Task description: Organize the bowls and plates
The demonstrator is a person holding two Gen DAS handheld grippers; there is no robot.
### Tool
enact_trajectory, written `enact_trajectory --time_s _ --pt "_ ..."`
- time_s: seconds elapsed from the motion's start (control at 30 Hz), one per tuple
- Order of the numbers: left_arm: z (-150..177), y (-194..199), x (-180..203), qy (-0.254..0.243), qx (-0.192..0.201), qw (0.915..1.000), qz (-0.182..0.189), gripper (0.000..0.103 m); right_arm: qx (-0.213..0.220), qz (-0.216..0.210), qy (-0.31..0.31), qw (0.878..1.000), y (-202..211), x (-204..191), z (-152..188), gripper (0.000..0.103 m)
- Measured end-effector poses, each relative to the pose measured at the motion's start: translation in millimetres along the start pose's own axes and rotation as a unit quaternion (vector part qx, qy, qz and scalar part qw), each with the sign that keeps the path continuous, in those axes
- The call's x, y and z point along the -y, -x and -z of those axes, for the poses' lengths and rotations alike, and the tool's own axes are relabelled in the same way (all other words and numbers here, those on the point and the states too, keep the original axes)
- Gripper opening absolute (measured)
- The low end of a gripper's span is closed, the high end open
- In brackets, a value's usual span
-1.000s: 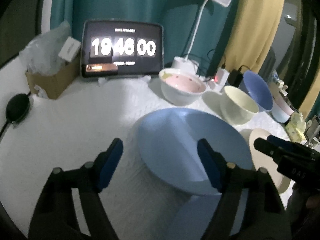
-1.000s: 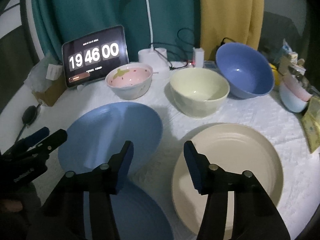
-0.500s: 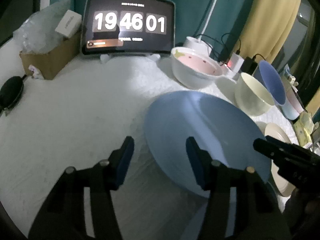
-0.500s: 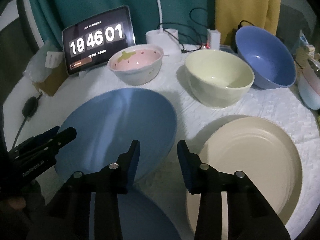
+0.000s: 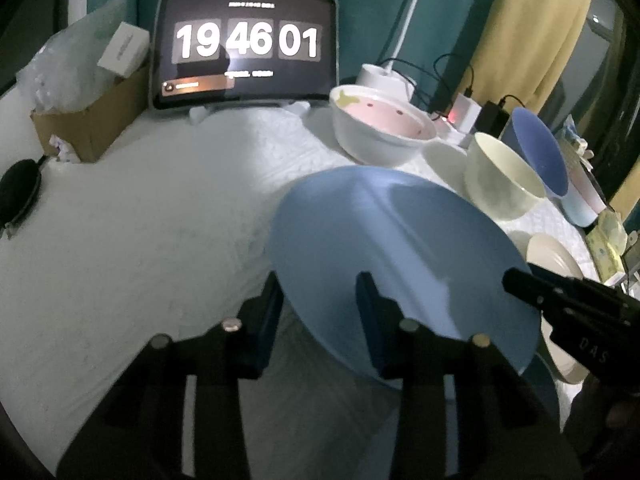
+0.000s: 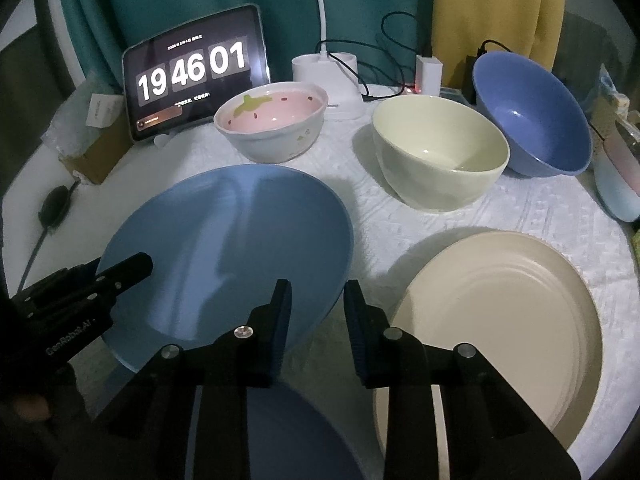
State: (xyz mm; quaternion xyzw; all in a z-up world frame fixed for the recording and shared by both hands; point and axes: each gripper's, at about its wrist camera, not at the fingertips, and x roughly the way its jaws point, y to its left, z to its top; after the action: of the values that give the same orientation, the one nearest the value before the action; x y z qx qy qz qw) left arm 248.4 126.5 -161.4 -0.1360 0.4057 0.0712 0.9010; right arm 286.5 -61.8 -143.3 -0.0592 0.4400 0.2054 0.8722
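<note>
While both sets of jaws are closing, each straddles an edge of the light blue plate (image 6: 232,248), frame centre-left in the right wrist view, tilted with its near edge lifted off the white tablecloth (image 5: 140,220). Left gripper (image 5: 320,300): plate rim between the pads, contact likely but I can't confirm it. Right gripper (image 6: 314,308): plate's right rim sits between the pads, gap still visible, not clamped. Cream plate (image 6: 500,320) lies flat lower right, just beside the blue one. Darker blue plate (image 6: 288,432) sits bottom centre under the gripper. Strawberry bowl (image 6: 272,124), pale green bowl (image 6: 440,152) and blue bowl (image 6: 532,120) line the upper half. Tablet clock (image 6: 196,72) upper left.
</note>
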Motion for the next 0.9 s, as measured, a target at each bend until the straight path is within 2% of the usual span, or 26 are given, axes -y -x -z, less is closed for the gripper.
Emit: enact_trajectory --time_s 0.9 --pt "19.9 52.5 35.8 -0.035 0.032 0.9988 0.011 0.038 0.05 0.012 -0.012 0.999 65.9 12.8 25.3 0.028"
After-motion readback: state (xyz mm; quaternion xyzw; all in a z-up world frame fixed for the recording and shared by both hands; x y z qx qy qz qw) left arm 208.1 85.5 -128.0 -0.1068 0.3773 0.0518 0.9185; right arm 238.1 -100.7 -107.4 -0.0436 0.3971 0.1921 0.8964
